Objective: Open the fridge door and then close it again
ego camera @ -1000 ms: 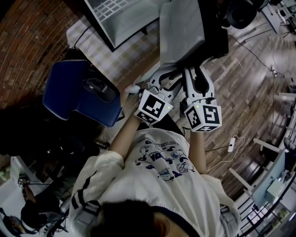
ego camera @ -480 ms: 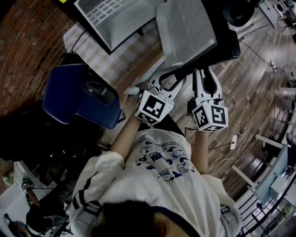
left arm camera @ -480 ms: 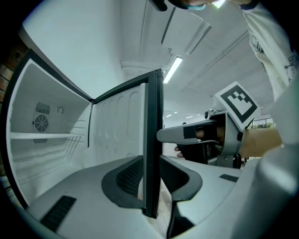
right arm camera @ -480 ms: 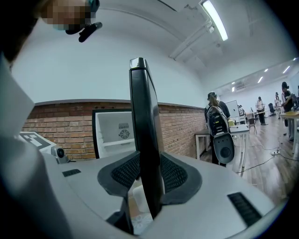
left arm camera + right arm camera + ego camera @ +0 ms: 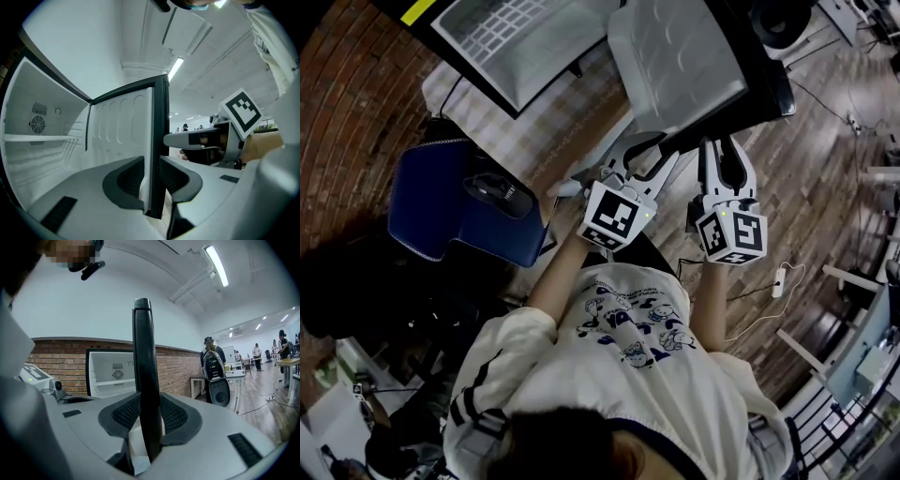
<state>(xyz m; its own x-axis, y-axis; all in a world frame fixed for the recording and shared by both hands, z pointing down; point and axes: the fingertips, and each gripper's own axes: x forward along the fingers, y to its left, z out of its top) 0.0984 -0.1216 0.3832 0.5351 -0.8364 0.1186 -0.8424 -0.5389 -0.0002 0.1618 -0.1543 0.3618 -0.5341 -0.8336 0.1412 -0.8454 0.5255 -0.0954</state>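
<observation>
the fridge door (image 5: 675, 66) stands swung well out from the fridge (image 5: 502, 37), which sits at eleven o'clock in the head view with its white inside showing. the opening half looks done or nearly so, and the closing is all left to do. both grippers grip the door's free edge, at twelve o'clock from the person. the left gripper (image 5: 151, 183) has just been closing its jaws, and its pads (image 5: 129, 176) press on the edge between them. the right gripper (image 5: 147, 423), at its three o'clock, pinches the same edge. the door is a thin slab with a moulded white plastic liner, shallow rounded ribs and a dark glossy rim. the pads are black and finely ribbed, set in smooth pale grey shells. inside the fridge are a wire shelf (image 5: 42, 139) and a round fan grille (image 5: 37, 124).
</observation>
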